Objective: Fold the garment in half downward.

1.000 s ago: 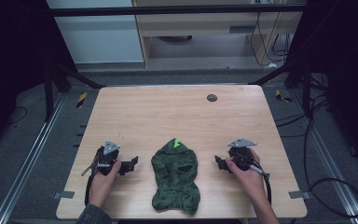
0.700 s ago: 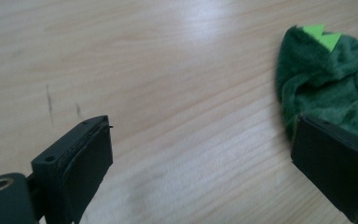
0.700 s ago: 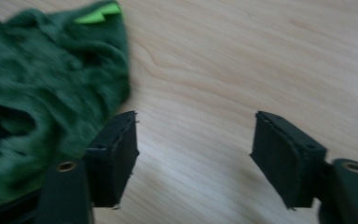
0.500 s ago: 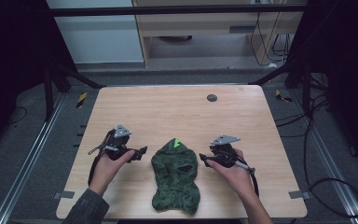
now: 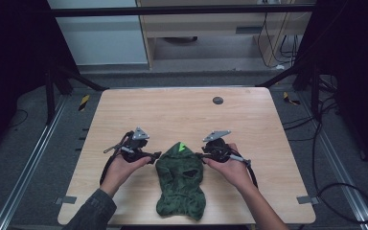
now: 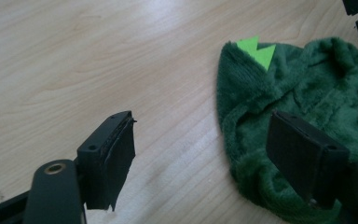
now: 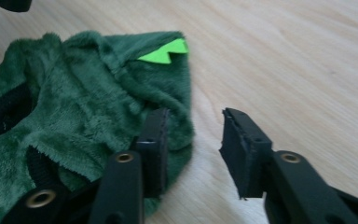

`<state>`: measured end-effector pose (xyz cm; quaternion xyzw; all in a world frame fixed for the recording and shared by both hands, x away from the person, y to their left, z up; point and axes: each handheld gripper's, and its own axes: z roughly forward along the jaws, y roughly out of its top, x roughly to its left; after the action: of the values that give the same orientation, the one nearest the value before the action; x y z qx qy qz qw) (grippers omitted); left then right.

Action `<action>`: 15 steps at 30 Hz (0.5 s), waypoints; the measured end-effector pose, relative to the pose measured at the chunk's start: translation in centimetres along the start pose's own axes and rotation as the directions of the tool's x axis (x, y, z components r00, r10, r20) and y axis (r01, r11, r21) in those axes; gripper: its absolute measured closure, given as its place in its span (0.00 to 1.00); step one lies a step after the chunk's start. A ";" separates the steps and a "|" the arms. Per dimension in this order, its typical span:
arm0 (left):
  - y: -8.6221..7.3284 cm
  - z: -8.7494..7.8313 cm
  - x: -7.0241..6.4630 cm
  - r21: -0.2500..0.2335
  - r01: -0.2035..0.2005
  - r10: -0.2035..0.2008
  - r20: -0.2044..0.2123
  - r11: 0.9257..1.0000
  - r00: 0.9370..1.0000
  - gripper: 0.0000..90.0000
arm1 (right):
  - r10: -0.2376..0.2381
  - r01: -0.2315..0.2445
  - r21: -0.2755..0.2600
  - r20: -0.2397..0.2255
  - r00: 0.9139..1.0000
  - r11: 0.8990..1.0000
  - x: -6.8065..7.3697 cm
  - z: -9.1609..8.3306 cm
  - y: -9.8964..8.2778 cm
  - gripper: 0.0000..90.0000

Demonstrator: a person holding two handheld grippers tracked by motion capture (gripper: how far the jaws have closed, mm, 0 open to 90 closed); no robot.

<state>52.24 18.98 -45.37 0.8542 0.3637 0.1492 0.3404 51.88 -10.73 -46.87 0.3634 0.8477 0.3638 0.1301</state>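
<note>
A dark green plush hood with a bright green spike at its far tip lies flat near the table's front edge. My left gripper is at its left edge and my right gripper at its right edge, both near the tip. In the left gripper view the left gripper is open; its jaws have just been closing, one over bare wood, one over the hood. In the right gripper view the right gripper is open and has also just been closing, astride the edge of the hood.
The light wooden table carries a small dark round mark at its far side. Black frame legs stand at the far corners, with cables on the floor to the right.
Both hands have moved inward and slightly away from the person, from beside the hood to its edges near the tip. Both pairs of jaws stand narrower than before.
</note>
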 end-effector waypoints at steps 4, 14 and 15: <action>-0.5 0.8 -0.5 0.043 -0.035 0.035 0.013 0.998 0.999 0.23 | -0.001 0.002 0.025 -0.022 1.000 1.000 0.3 0.8 -0.1 0.57; -1.1 2.7 -1.0 0.098 -0.075 0.071 0.044 0.992 0.997 0.27 | -0.015 0.018 0.078 -0.037 0.999 0.997 0.5 2.5 -0.3 0.47; -1.1 2.8 -1.1 0.105 -0.077 0.073 0.042 0.992 0.996 0.28 | -0.021 0.025 0.089 -0.036 0.999 0.996 0.6 2.6 -0.3 0.47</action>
<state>52.35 17.41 -48.18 0.8868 0.3321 0.1262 0.2955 52.56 -9.08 -48.88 0.3528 0.8694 0.3303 0.1033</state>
